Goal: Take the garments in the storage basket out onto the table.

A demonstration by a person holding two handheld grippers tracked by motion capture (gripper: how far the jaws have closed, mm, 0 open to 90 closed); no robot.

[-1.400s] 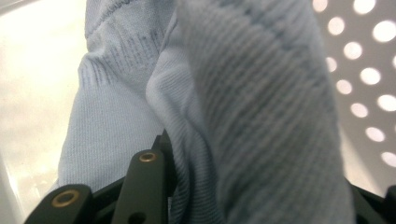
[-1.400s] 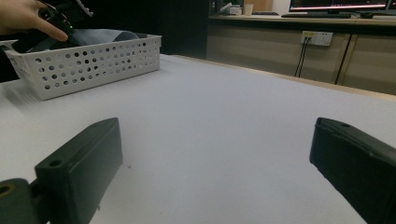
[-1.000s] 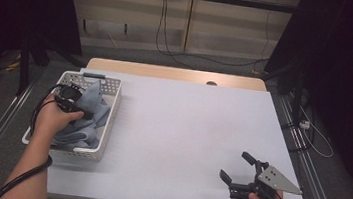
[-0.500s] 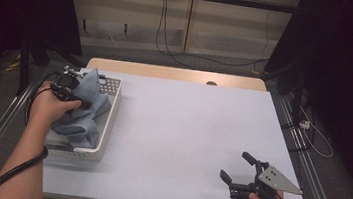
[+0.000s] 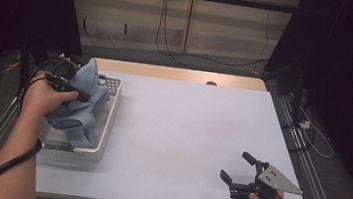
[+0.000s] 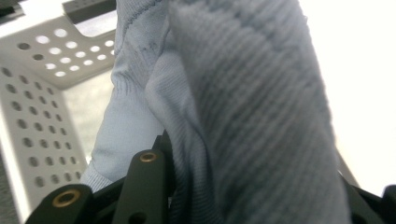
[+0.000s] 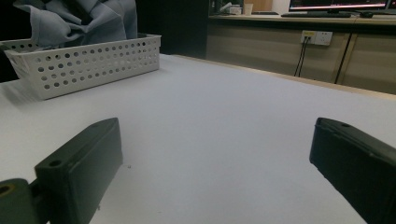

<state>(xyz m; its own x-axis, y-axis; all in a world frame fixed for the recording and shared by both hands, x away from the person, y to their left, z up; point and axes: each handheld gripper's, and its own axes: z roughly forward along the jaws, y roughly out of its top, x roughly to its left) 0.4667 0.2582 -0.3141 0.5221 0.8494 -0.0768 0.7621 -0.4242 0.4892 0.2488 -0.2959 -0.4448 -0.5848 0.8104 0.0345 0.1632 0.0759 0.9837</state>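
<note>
Over the white basket (image 5: 104,121), left gripper (image 5: 82,94) clamps unlabelled blue cloth (image 5: 83,109).

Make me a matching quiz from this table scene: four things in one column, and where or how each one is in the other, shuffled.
Things:
1. blue cloth
2. white basket
3. left gripper
4. right gripper

States:
A. jaws wide apart, nothing between them, near the table's front right corner
B. stands at the table's left edge
C. clamped on fabric
D. partly lifted out of the basket

Pairs: 1-D, 2-B, 3-C, 4-A
</note>
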